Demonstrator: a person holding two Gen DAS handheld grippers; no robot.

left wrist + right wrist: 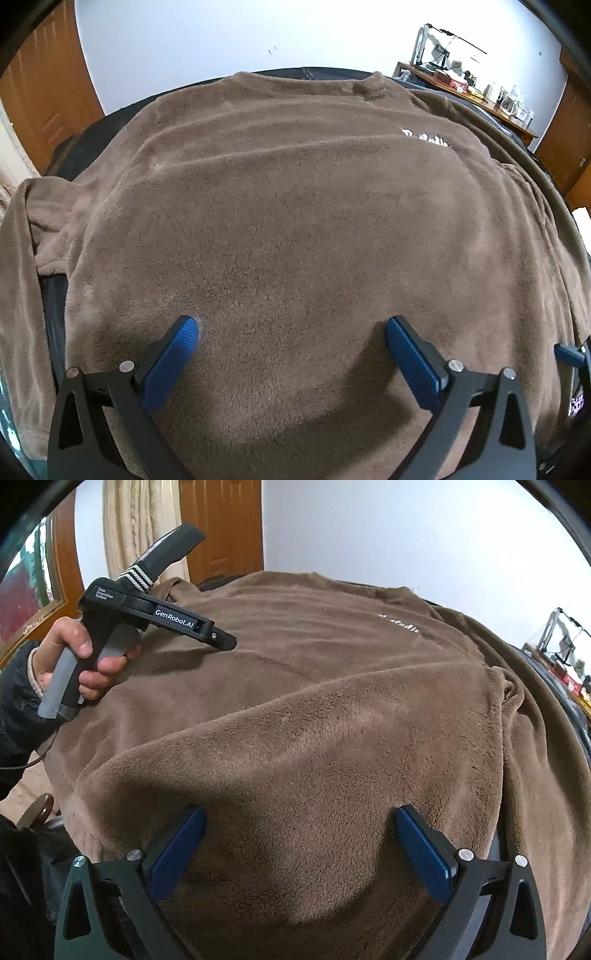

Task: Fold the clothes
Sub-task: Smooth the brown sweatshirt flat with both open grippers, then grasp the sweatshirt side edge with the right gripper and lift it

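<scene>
White wall [221, 33] filling the upper frame; wooden doors [44, 81] running down the upper left edge, a cluttered desk [476, 92] sitting at upper right. Dark surface [88, 144] showing only as a rim around the garment, probably a bed or table, hard to tell through the fisheye.

Brown fleece sweatshirt [295, 221] lying spread front-up across that surface, taking up the middle of both views. Collar [373, 83] pointing toward the top of the frame, white lettering [424, 138] sitting at centre right on the chest. One sleeve [22, 258] trailing down the left edge of the left wrist view, off the body panel.

In the right wrist view, a broad flap of fleece [332, 757] is lying over the lower centre, its edge running diagonally from lower left to centre right. Whether this is the side of the garment turned inward or just a bunched hem, I cannot say.

Left gripper [291, 332] hovering low over the hem region at bottom centre, fingers spread wide, holding nothing. Right gripper [299, 819] likewise standing wide apart over the flap, nothing between the pads. Hand [81, 657] at upper left of the right wrist view gripping the left tool's handle, angling it down toward the cloth.

Both tools seem placed near the hem so each can take a section of the edge.
</scene>
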